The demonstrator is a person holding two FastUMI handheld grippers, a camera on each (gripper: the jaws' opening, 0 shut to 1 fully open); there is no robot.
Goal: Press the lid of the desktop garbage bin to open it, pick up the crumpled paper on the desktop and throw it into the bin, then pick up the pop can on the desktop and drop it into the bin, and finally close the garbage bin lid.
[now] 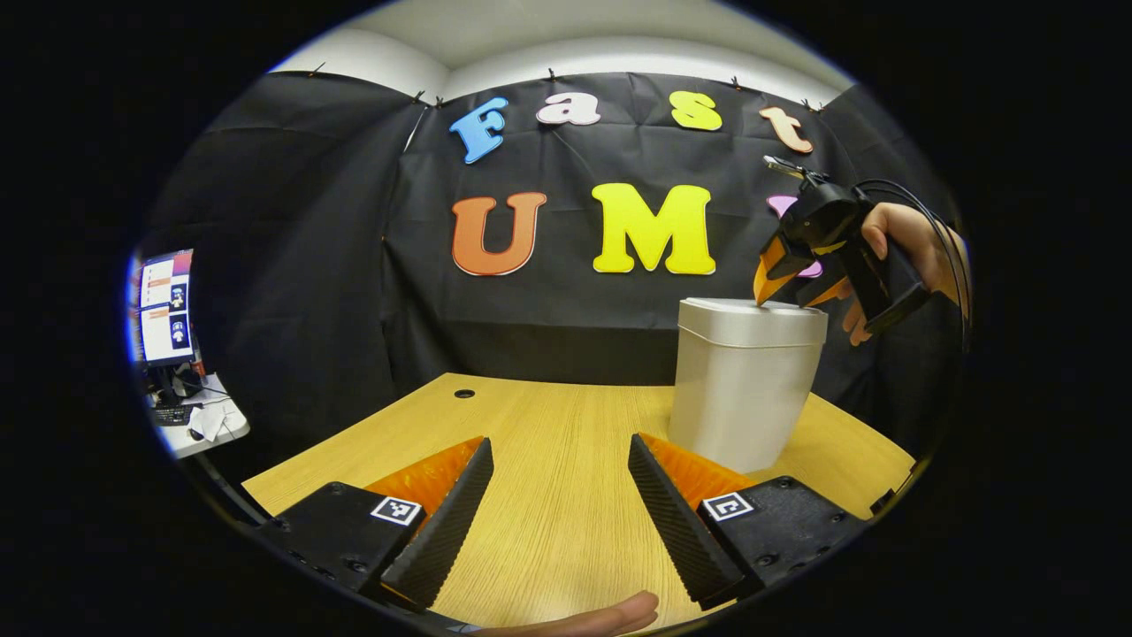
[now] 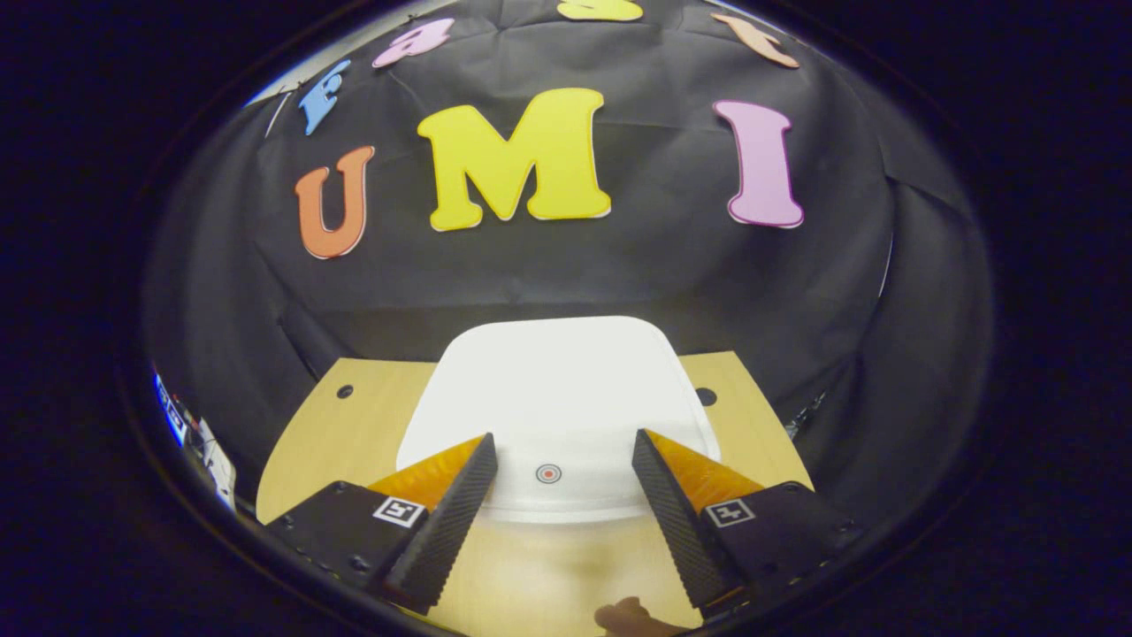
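Right gripper view: right tongs (image 2: 559,460) wide apart, empty, above shut bin lid (image 2: 557,389).

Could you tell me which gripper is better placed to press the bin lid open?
The right gripper: it is poised at the closed lid of the garbage bin, fingers straddling the lid's target mark. The left gripper sits low over the table, beside the bin.
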